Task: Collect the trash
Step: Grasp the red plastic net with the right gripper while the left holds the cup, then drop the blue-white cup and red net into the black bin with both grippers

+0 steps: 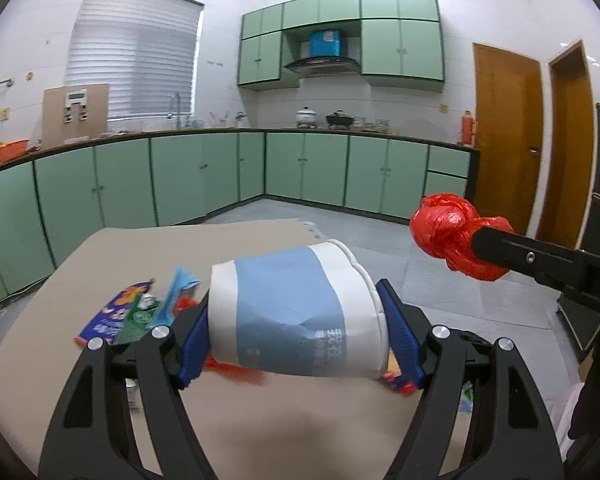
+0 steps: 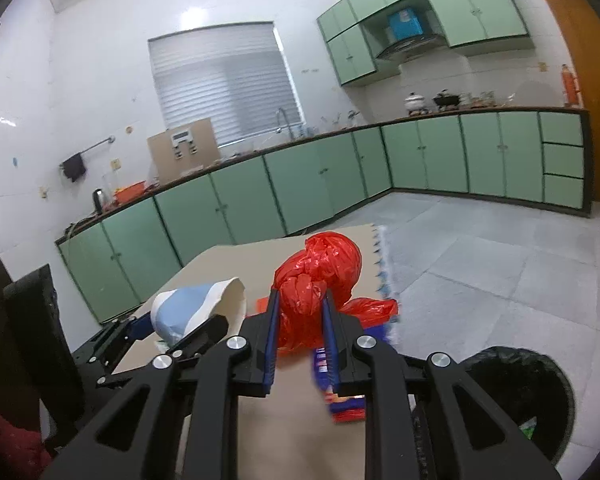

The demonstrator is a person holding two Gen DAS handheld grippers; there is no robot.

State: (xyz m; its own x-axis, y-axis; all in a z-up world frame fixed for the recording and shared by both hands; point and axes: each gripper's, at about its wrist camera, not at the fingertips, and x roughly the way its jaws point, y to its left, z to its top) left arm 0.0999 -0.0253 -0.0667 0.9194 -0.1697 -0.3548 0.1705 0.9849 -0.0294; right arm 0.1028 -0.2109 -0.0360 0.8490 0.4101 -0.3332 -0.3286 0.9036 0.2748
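Left gripper [image 1: 296, 312] jaws clamp a crushed cup [image 1: 292, 312] sideways; right gripper [image 2: 300, 320] jaws pinch a knotted red bag [image 2: 316, 276]. Both held above bench [image 1: 240, 420]. Wrappers [image 1: 132, 312] lie on bench, bin [image 2: 516, 392] beside.

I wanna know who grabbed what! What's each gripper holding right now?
Left gripper: jaws closed on the paper cup.
Right gripper: jaws closed on the red plastic bag.
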